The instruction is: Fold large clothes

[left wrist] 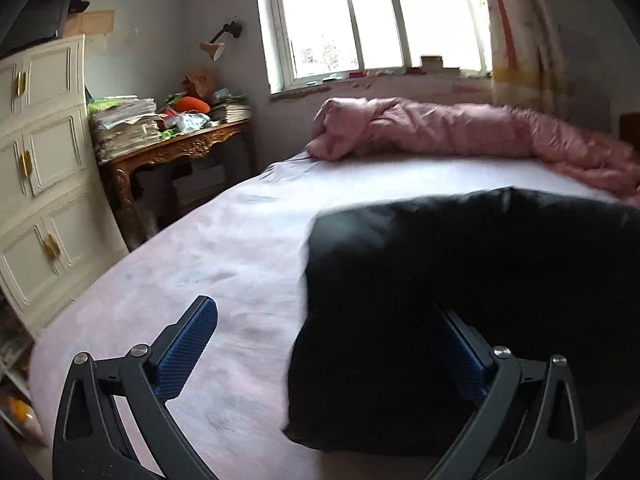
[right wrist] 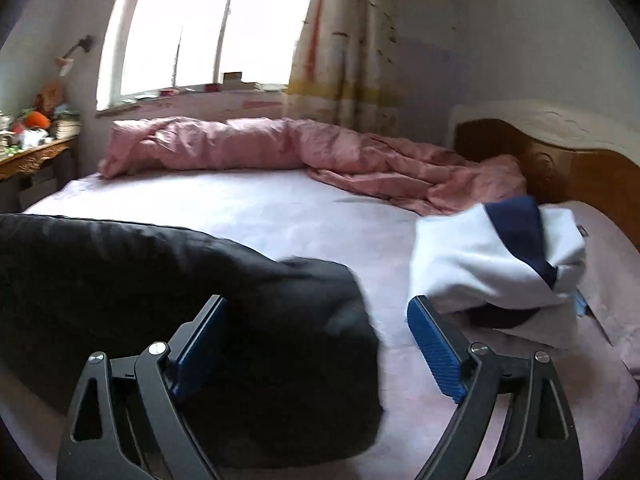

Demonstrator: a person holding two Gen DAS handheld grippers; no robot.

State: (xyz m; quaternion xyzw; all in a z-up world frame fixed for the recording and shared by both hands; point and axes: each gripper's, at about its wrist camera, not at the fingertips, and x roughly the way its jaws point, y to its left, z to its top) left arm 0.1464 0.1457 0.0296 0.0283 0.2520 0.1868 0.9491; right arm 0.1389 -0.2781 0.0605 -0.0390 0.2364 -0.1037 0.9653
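A black padded garment [left wrist: 460,280] lies folded in a thick bundle on the pink bed sheet [left wrist: 200,264]; it also shows in the right wrist view [right wrist: 160,300]. My left gripper [left wrist: 324,320] is open, just above the garment's left edge, its right finger over the black fabric. My right gripper [right wrist: 320,320] is open over the garment's right edge, its left finger over the fabric and its right finger over bare sheet. Neither holds anything. A folded white and navy garment [right wrist: 500,264] lies to the right near the headboard.
A rumpled pink duvet [left wrist: 440,128] lies along the far side of the bed under the window [left wrist: 376,16]. A cream cabinet [left wrist: 44,168] and a cluttered wooden side table [left wrist: 172,148] stand left of the bed. A wooden headboard [right wrist: 580,176] is at the right.
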